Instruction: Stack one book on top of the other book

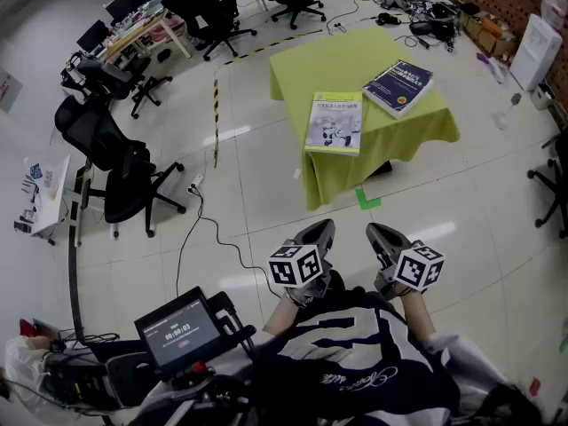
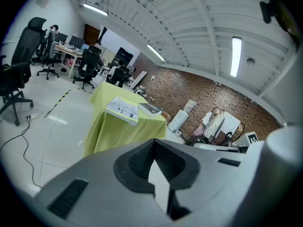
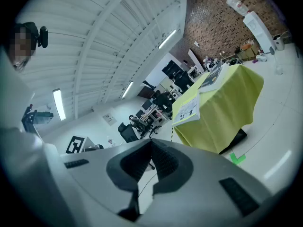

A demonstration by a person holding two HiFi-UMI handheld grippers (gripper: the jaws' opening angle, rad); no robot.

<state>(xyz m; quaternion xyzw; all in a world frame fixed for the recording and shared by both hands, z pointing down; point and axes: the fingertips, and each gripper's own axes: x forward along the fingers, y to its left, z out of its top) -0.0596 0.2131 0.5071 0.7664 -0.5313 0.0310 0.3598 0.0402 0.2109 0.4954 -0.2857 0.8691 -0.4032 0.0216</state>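
Two books lie apart on a table draped in a yellow-green cloth. The light-covered book rests at the near edge, slightly overhanging. A dark blue book lies farther back to the right. Both show small in the left gripper view, the light book and the dark book, and in the right gripper view, the light book and the dark book. My left gripper and right gripper are held close to my body, well short of the table. Both are shut and hold nothing.
Black office chairs stand to the left, with desks and monitors behind. A cable runs across the tiled floor. A green tape mark lies by the table. Cluttered gear lines the brick wall at the right.
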